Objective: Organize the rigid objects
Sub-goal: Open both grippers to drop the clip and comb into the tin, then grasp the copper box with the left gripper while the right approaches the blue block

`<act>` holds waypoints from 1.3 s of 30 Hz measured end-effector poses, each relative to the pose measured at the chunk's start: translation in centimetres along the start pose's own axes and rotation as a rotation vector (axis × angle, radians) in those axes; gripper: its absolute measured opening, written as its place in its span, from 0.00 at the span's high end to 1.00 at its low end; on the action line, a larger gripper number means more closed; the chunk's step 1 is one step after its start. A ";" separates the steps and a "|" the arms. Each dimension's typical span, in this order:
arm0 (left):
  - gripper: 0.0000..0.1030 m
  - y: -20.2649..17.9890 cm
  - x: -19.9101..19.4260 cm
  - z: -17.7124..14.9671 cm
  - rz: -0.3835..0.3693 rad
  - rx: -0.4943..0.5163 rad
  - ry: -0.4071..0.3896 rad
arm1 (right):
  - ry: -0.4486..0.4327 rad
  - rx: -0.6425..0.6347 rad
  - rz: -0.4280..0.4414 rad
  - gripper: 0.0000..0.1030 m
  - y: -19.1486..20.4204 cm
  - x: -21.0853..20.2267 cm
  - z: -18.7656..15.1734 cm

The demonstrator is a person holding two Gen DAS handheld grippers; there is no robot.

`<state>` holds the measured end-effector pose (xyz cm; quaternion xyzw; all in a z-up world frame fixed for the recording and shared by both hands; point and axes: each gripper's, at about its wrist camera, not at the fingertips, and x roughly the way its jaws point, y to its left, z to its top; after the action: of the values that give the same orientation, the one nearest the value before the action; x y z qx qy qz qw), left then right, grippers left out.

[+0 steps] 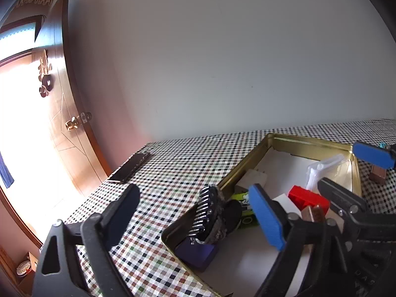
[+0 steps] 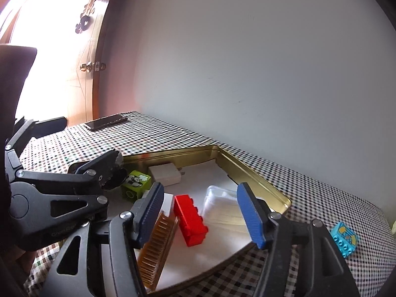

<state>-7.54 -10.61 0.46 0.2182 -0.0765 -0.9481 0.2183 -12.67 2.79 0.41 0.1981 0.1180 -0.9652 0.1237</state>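
Note:
A gold tin tray [image 1: 247,163] [image 2: 247,170] lies on the checked tablecloth. In it are a red brick [image 2: 190,220], an amber comb [image 2: 158,245], a clear plastic box [image 2: 222,208], a white charger [image 2: 165,173] and a green block [image 2: 136,184]. A black toothed clipper guard [image 1: 210,215] leans at the tin's near corner over a purple piece [image 1: 195,252]. My left gripper [image 1: 195,212] is open; the guard stands between its fingers, untouched. My right gripper [image 2: 199,215] is open above the red brick, with the comb under its left finger.
A dark phone [image 1: 130,167] [image 2: 106,121] lies at the table's far left edge. A cyan block [image 2: 345,238] and a brown block [image 1: 377,174] sit on the cloth right of the tin. A white wall backs the table; a wooden door [image 1: 61,99] stands left.

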 end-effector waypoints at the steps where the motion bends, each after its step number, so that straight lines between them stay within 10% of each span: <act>1: 0.08 -0.1 -0.1 0.1 0.001 0.002 -0.004 | 0.001 0.005 -0.001 0.36 -0.2 0.0 0.0; 14: 0.01 -3.2 -2.1 1.4 -0.040 0.049 -0.049 | -0.010 0.039 -0.063 0.29 -3.0 -1.7 -0.6; 27: 0.00 -15.0 -6.3 4.0 -0.312 0.191 -0.078 | 0.118 0.202 -0.272 0.25 -15.5 -4.8 -4.9; 39: 0.01 -25.0 -1.9 3.7 -0.494 0.351 0.079 | 0.193 0.436 -0.387 0.25 -24.8 -4.6 -7.9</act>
<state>-17.14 12.77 -1.50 0.3013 -0.1752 -0.9356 -0.0570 -12.83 29.23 -0.36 0.2846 -0.0451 -0.9501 -0.1195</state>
